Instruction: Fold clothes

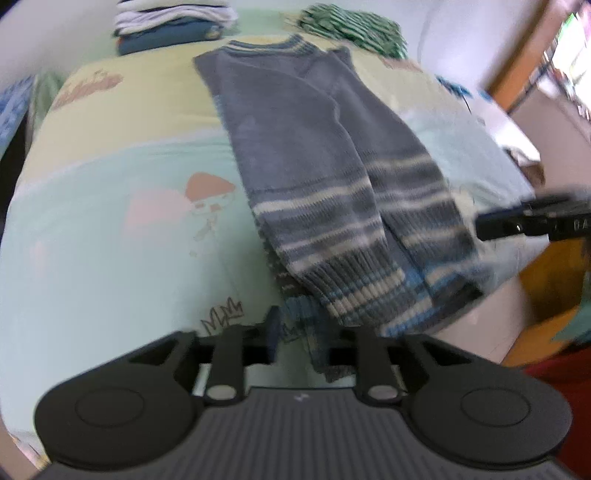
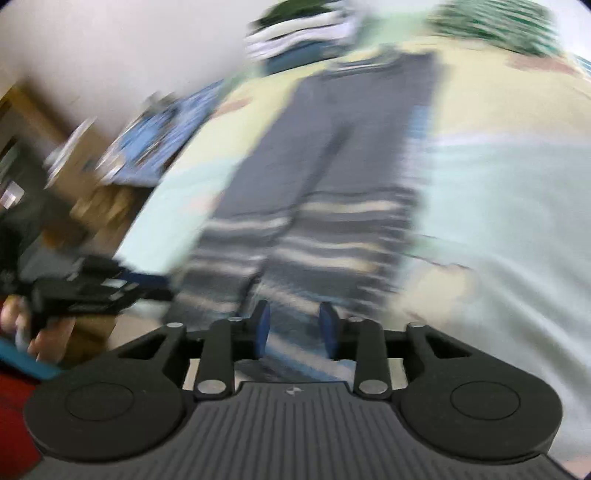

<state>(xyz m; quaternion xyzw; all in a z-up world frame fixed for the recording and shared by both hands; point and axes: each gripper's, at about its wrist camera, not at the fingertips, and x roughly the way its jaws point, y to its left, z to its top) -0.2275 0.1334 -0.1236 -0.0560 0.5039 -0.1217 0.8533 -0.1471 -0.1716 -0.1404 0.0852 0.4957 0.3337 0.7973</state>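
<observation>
Grey-blue knit fills the middle of the left wrist view: a sweater (image 1: 306, 155) lies on the bed (image 1: 110, 229), its striped collar at the far end and both sleeves folded in along the body, their striped cuffs pointing to the near edge. The left gripper (image 1: 308, 332) sits low at the near hem with its jaws spread wide; a bunched fold of the hem lies between them, against the left finger (image 1: 272, 330), while the right finger is hidden behind the cloth, so whether the fabric is actually pinched cannot be told. At the far end of the bed stand a stack of folded clothes (image 1: 173, 26) on the left and a green striped garment (image 1: 351, 26) on the right. The right gripper (image 1: 532, 218) enters from the right edge, level with the cuffs and just beside the sweater. The right wrist view is heavily blurred: the sweater (image 2: 332, 166) runs away from the camera, and the right gripper (image 2: 295, 325) hovers over its near striped end with its blue pads (image 2: 263, 325) apart, nothing visibly clamped. At the left edge a hand (image 2: 33, 328) grips the left gripper's handle.
</observation>
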